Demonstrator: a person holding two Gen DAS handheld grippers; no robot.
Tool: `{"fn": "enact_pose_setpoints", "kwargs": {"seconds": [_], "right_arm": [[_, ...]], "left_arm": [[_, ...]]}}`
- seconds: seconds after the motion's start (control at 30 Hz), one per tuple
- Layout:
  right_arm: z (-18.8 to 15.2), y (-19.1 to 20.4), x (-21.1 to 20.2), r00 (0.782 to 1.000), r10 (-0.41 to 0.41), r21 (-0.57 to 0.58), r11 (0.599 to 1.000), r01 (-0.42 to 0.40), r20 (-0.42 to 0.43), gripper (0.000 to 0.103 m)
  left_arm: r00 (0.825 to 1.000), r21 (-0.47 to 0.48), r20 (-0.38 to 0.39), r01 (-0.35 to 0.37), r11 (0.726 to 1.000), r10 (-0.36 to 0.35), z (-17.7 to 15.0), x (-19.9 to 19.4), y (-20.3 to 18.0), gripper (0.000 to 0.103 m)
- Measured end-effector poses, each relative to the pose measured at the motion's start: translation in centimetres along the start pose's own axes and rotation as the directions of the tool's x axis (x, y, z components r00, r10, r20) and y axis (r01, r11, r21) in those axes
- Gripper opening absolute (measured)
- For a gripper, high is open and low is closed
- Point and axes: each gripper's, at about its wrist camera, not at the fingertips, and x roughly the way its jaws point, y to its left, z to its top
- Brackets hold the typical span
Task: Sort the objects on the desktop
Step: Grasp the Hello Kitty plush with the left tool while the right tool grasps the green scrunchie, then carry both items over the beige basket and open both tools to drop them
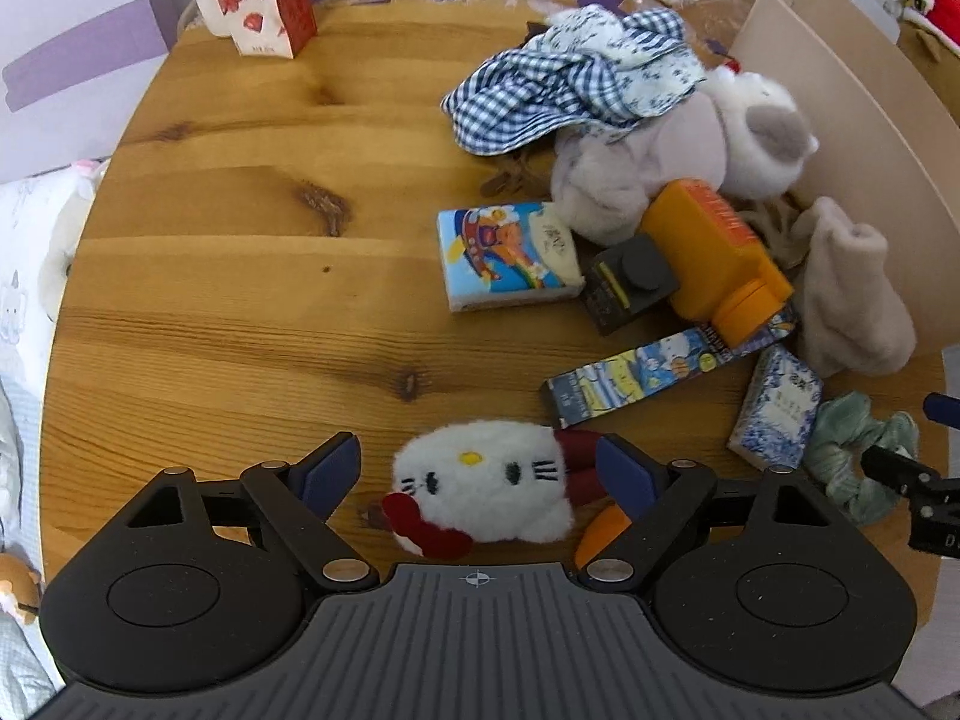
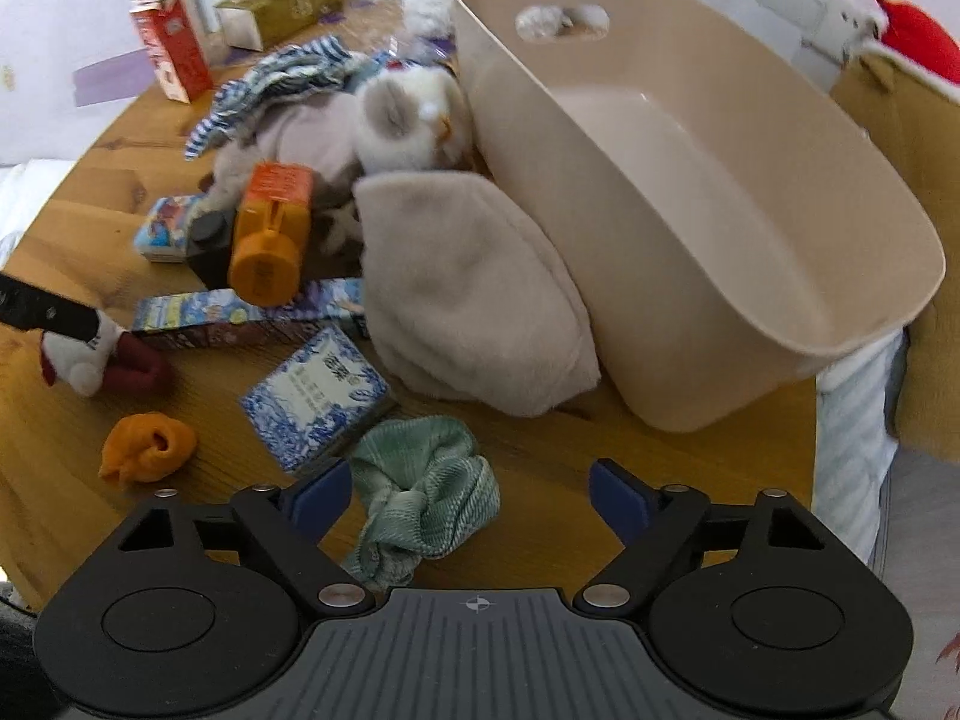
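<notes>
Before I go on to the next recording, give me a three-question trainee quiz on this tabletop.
1. True or false: the beige tub already holds sorted items.
2. What lies between the left gripper fingers? A) orange bottle B) white cat plush C) tissue pack
3. Which soft item sits at the right gripper?

Key: 1 false, it looks empty. 2 B, jaws open around it. 3 The green scrunchie, jaws open.
</notes>
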Motion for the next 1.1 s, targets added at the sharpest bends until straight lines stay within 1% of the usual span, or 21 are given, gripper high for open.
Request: {"fn": "enact_pose_setpoints", "kwargs": {"seconds": [0.1, 0.13, 0.17, 0.27, 0.3, 0.33, 0.37, 0.4, 0.47, 0.5, 0.53, 0.7, 0.83, 0.97, 1.1], "right_arm": [[0.0, -0.1, 0.8, 1.000, -0.007, 0.024, 1.000, 0.007, -0.020, 0.080], [0.0, -0.2, 1.0, 1.000, -0.003, 0.035, 0.999, 0.004, -0.025, 0.078], [0.0, -0.2, 1.2, 0.999, 0.007, 0.048, 0.999, -0.005, -0.032, 0.077], [0.0, -0.1, 1.6, 0.998, 0.037, 0.054, 0.998, -0.035, -0.046, 0.072], [0.1, -0.1, 1.9, 0.998, 0.042, 0.048, 0.998, -0.039, -0.053, 0.067], [0.1, 0.0, 2.3, 0.997, 0.044, 0.036, 0.998, -0.042, -0.069, 0.059], [0.1, 0.1, 2.5, 0.995, 0.047, 0.021, 0.999, -0.045, -0.083, 0.055], [0.0, 0.3, 2.7, 0.994, 0.054, 0.000, 0.999, -0.054, -0.093, 0.047], [-0.2, 0.5, 2.9, 0.994, 0.055, -0.043, 0.997, -0.060, -0.099, 0.043], [-0.2, 0.5, 3.0, 0.994, 0.046, -0.065, 0.997, -0.053, -0.102, 0.034], [-0.2, 0.5, 3.1, 0.994, 0.043, -0.083, 0.995, -0.052, -0.103, 0.028], [-0.5, 0.4, 2.8, 0.996, 0.062, -0.150, 0.986, -0.071, -0.061, 0.019], [-0.7, 0.2, 2.2, 0.996, 0.085, -0.176, 0.980, -0.090, -0.033, 0.018], [-1.0, -0.2, 1.7, 0.994, 0.105, -0.200, 0.974, -0.107, -0.020, 0.018], [-0.4, -0.6, 0.5, 0.990, 0.141, -0.220, 0.966, -0.136, 0.004, 0.018]], "left_arm": [[1.000, -0.004, -0.029, 0.007, 1.000, -0.007, -0.1, 1.1, 0.4, 0.087], [0.999, -0.008, -0.043, 0.010, 1.000, -0.010, -0.2, 1.4, 0.5, 0.086], [0.999, -0.011, -0.052, 0.010, 1.000, -0.011, -0.4, 1.6, 0.5, 0.082], [0.998, -0.023, -0.061, 0.005, 1.000, -0.006, -0.7, 2.2, 0.7, 0.078], [0.998, -0.038, -0.066, 0.005, 0.999, -0.007, -0.8, 2.5, 0.8, 0.077], [0.997, -0.068, -0.076, 0.006, 0.998, -0.011, -0.8, 2.8, 1.0, 0.076], [0.997, -0.100, -0.078, 0.013, 0.995, -0.020, -0.9, 2.9, 1.3, 0.074], [0.997, -0.121, -0.076, 0.021, 0.992, -0.030, -0.9, 2.9, 1.4, 0.072], [0.996, -0.129, -0.075, 0.028, 0.991, -0.038, -1.0, 2.9, 1.2, 0.069], [0.997, -0.122, -0.075, 0.021, 0.992, -0.031, -1.1, 2.9, 1.0, 0.068], [0.997, -0.117, -0.069, 0.015, 0.993, -0.024, -1.1, 2.8, 0.8, 0.067], [0.999, -0.094, -0.032, -0.019, 0.995, 0.016, -1.7, 2.1, -0.1, 0.062], [0.999, -0.058, -0.006, -0.046, 0.997, 0.046, -2.3, 1.3, -0.8, 0.061], [0.999, -0.063, 0.007, -0.052, 0.997, 0.053, -2.4, 0.5, -1.1, 0.061], [0.997, -0.066, 0.021, -0.069, 0.995, 0.071, -2.0, -0.6, -2.0, 0.061]]}}
